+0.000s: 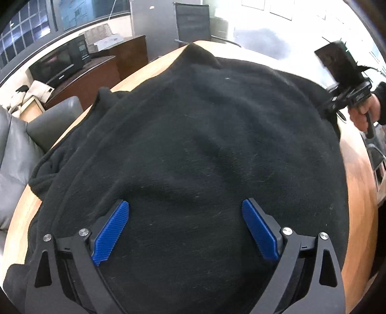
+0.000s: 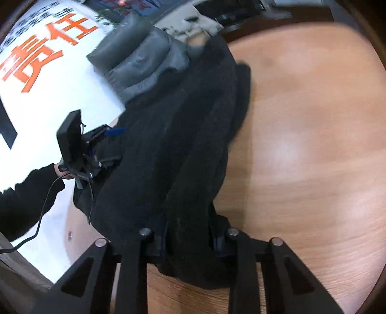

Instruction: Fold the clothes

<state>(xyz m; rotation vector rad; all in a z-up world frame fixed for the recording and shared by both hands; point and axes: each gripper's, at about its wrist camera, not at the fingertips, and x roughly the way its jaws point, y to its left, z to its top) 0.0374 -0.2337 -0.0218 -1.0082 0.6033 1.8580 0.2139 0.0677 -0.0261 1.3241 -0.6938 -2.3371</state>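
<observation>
A black fleece garment (image 1: 193,135) lies spread over a round wooden table (image 1: 357,193). My left gripper (image 1: 185,210) hovers open just above its near part, blue pads (image 1: 111,231) wide apart and empty. In the right wrist view the same garment (image 2: 178,145) is bunched into a long ridge, and my right gripper (image 2: 190,236) is shut on its near edge, with cloth filling the space between the fingers. The right gripper also shows in the left wrist view (image 1: 337,106), at the garment's far right edge. The left gripper shows in the right wrist view (image 2: 106,137), at the garment's left side.
Grey leather chairs (image 1: 29,135) stand close to the table's left side. A dark cabinet with a microwave (image 1: 62,62) and an office chair (image 1: 193,21) stand beyond the table. Bare wood tabletop (image 2: 313,145) lies right of the garment. A cable (image 2: 43,212) hangs from the left gripper.
</observation>
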